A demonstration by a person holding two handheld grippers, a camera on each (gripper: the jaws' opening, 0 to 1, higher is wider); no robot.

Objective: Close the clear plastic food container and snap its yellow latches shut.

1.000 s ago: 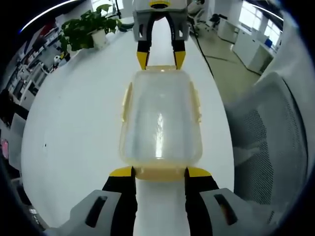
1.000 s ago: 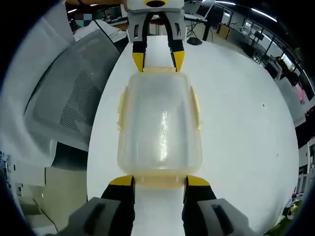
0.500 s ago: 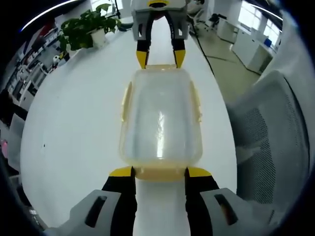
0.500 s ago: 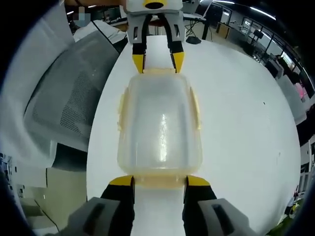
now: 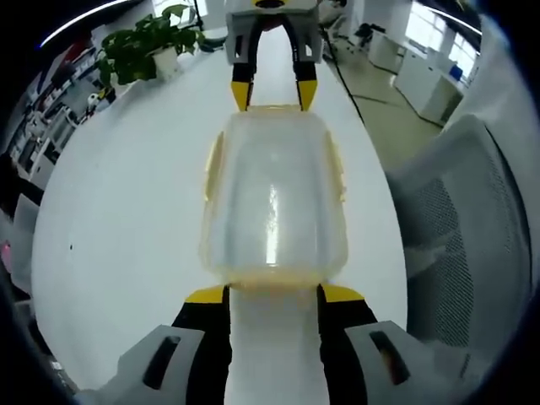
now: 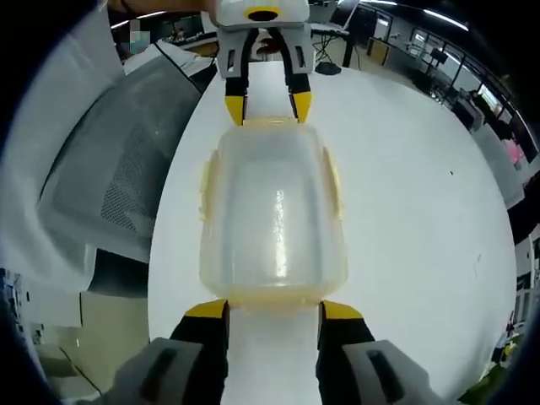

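The clear rectangular plastic food container (image 5: 274, 202) rests lidded on the white bench (image 5: 126, 219). Both the left tool (image 5: 274, 295) and the right tool (image 6: 272, 310) are spread wide, straddling its yellow end latches (image 6: 272, 295); each latch should be pressed squarely down until seated.

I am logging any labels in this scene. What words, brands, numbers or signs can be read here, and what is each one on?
None can be read.
The clear container and its yellow latches carry no print that shows.
Both grippers, left and right, show no marking.
The background shelves are too blurred to read.
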